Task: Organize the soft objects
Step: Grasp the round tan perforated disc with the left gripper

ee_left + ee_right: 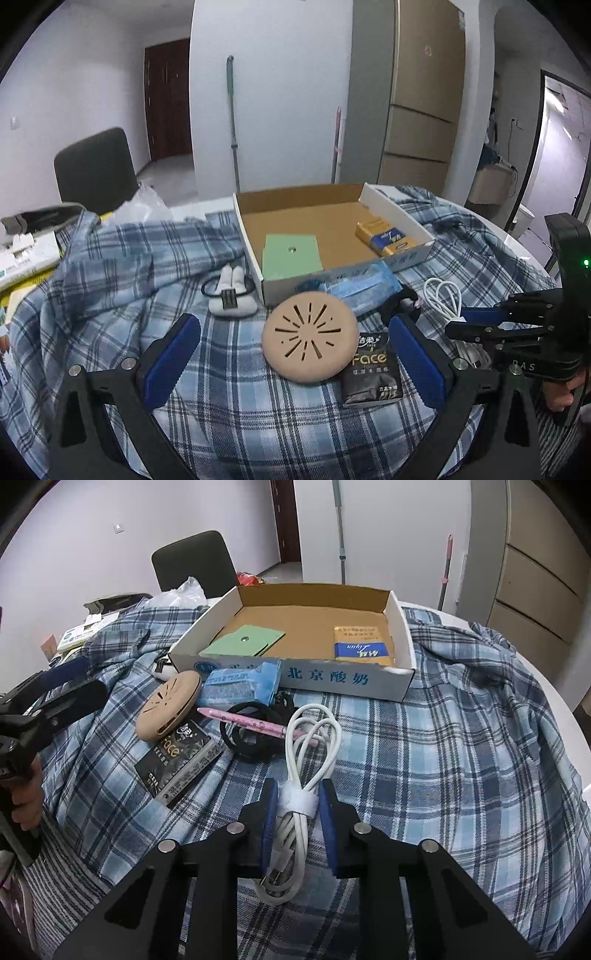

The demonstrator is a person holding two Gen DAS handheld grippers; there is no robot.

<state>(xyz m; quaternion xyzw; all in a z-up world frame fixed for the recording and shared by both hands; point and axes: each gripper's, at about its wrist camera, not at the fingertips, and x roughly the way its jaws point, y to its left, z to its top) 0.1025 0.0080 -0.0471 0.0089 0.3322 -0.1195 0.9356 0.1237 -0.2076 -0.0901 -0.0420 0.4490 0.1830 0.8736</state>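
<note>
A white coiled cable (310, 753) with a velcro strap lies on the plaid cloth. My right gripper (297, 794) is shut on the cable at the strap; it also shows in the left wrist view (456, 322). My left gripper (295, 332) is open, its jaws on either side of a round beige pad (310, 341), low over the cloth. A black tissue pack (371, 369) lies partly under the pad. A blue mask packet (351, 291), black hair ties (251, 738), a pink pen (243, 722) and a white plush (232, 291) lie nearby.
An open cardboard box (395, 214) stands behind the objects, holding a green card (291, 251) and a yellow-blue pack (384, 236). A blue plaid cloth (461, 738) covers the round table. A chair (96, 170) stands far left. Clutter sits at the left edge.
</note>
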